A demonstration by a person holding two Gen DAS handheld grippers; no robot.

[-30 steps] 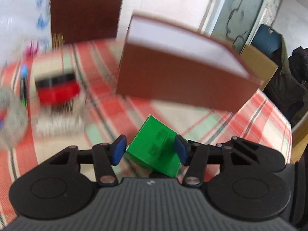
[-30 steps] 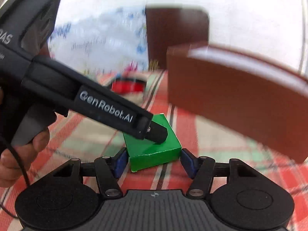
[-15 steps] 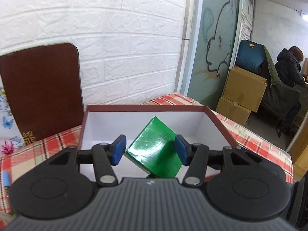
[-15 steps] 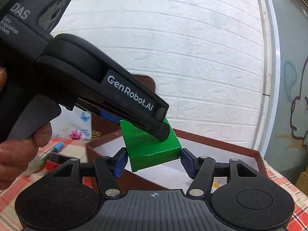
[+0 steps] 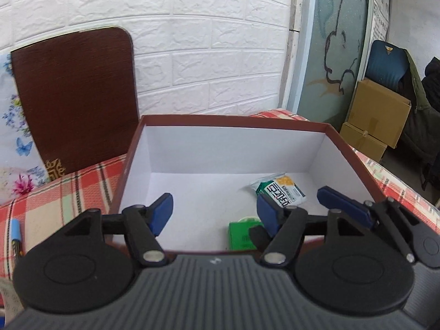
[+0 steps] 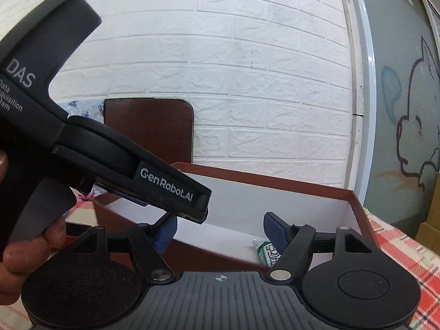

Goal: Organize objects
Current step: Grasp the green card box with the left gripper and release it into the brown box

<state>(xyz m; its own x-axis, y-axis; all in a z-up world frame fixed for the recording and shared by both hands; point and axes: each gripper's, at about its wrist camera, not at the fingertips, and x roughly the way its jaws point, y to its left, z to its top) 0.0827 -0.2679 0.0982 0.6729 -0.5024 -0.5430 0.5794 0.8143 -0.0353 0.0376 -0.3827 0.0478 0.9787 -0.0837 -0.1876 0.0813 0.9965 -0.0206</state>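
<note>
A small green box (image 5: 241, 237) lies on the white floor of the brown-rimmed box (image 5: 233, 118), near its front wall and free of any pad. My left gripper (image 5: 215, 215) hovers over the box with its jaws opening and nothing between them. A blue pad of my right gripper (image 5: 342, 205) shows just to its right. In the right wrist view, my right gripper (image 6: 221, 231) is also opening and empty above the brown-rimmed box (image 6: 275, 183). The left gripper's body (image 6: 165, 189) crosses in front of it. There the green box is hidden.
A green-and-white snack packet (image 5: 280, 190) lies in the box's right rear part. A dark brown board (image 5: 74, 96) leans on the white brick wall. The plaid tablecloth (image 5: 82, 181) holds a blue pen (image 5: 15, 228). Cardboard cartons (image 5: 376, 121) stand beyond the table at right.
Both grippers carried the green box up from the tablecloth to above the open box. Their jaws have since spread, and the green box has dropped onto the box floor.
</note>
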